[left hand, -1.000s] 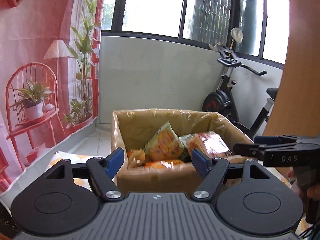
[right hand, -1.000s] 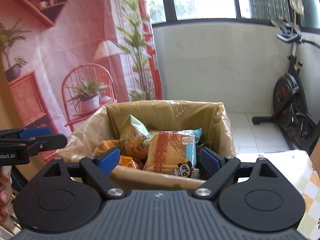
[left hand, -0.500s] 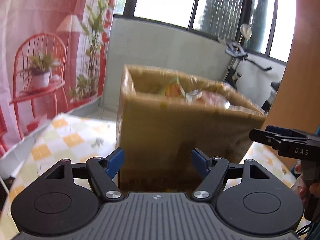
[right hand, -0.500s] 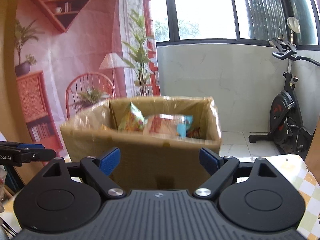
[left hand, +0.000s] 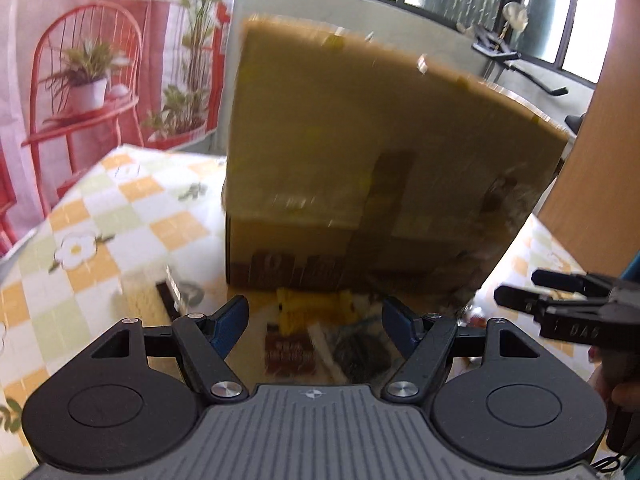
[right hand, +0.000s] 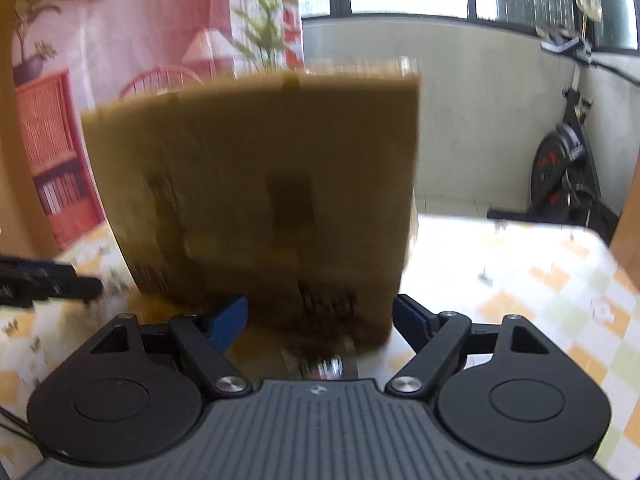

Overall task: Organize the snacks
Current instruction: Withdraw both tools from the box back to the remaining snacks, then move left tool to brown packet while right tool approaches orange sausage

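A tall cardboard box stands on the checked tablecloth; its inside is hidden from here. Blurred snack packets lie at its foot: a yellow one, a dark red one and a dark one. My left gripper hangs open low over these packets, touching none. My right gripper faces the box's lower corner with its jaws closing and nothing pressed between them. A shiny packet lies just below it. Each gripper shows at the edge of the other's view.
An exercise bike stands on the floor beyond the table's far right edge. A wooden panel rises at the right. A pink printed backdrop hangs on the left. The tablecloth right of the box is bare.
Both grippers have sunk from above the box's open top to table level in front of it. The snacks inside went out of sight and packets on the table came into view.
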`<act>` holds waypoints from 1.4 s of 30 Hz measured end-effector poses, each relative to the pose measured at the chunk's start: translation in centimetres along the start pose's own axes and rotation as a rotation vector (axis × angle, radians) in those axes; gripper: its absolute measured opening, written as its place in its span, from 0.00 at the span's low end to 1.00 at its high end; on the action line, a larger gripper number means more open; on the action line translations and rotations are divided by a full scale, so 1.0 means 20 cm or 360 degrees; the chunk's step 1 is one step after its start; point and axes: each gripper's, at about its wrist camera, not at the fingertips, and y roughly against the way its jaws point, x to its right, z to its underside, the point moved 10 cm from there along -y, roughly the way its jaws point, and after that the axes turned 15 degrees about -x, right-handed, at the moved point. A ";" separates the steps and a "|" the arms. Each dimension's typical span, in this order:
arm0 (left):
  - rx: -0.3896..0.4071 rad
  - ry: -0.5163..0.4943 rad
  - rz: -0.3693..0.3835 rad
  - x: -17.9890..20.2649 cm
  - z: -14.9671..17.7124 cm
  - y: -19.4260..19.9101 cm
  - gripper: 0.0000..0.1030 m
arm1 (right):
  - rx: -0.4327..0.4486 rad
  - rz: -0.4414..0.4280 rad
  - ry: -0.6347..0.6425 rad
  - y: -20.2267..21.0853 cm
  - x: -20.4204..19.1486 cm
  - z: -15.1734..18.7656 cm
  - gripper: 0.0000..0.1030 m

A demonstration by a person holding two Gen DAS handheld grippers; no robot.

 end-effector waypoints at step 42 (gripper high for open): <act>-0.0179 -0.0015 -0.0175 -0.07 0.23 -0.15 0.24 | -0.0054 -0.0003 -0.0326 -0.20 0.10 0.25 0.74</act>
